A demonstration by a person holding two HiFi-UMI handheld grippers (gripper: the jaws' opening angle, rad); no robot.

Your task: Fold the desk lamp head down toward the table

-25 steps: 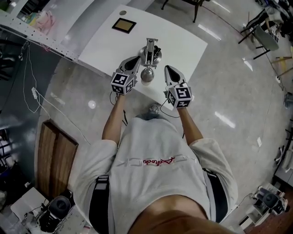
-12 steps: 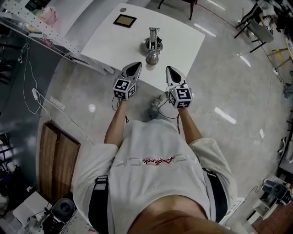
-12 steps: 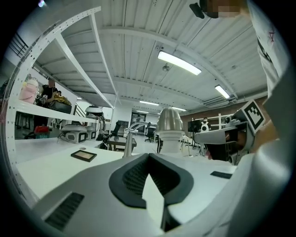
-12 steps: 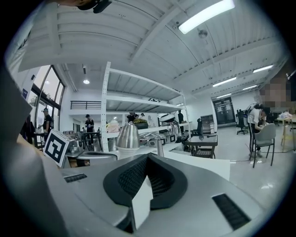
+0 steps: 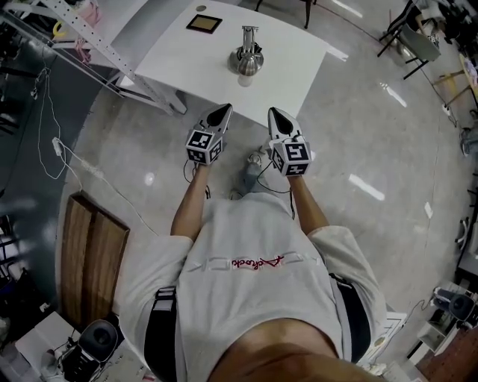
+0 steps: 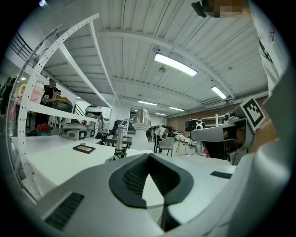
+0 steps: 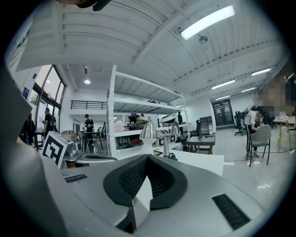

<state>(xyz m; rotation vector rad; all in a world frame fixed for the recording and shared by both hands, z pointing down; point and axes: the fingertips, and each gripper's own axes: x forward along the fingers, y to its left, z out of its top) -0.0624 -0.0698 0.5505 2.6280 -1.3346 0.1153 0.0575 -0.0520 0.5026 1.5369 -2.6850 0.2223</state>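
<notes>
The silver desk lamp (image 5: 248, 57) stands on the white table (image 5: 299, 67), its round head on the near side of its post. In the left gripper view the bell-shaped lamp head (image 6: 141, 119) points down beside the upright post (image 6: 121, 139); the right gripper view shows the same lamp head (image 7: 148, 131). My left gripper (image 5: 222, 113) and right gripper (image 5: 273, 115) hover side by side over the floor, short of the table's near edge and well apart from the lamp. Both are shut with nothing between the jaws (image 6: 148, 156) (image 7: 147, 158).
A small dark framed square (image 5: 204, 23) lies at the table's far left. A white metal shelving rack (image 5: 89, 41) stands left of the table, and a wooden board (image 5: 89, 254) lies on the floor at the left. Chairs (image 5: 418, 45) and other people are in the background.
Both grippers have drawn back from either side of the lamp, off the table and toward the person. The table and lamp now sit farther away in the head view.
</notes>
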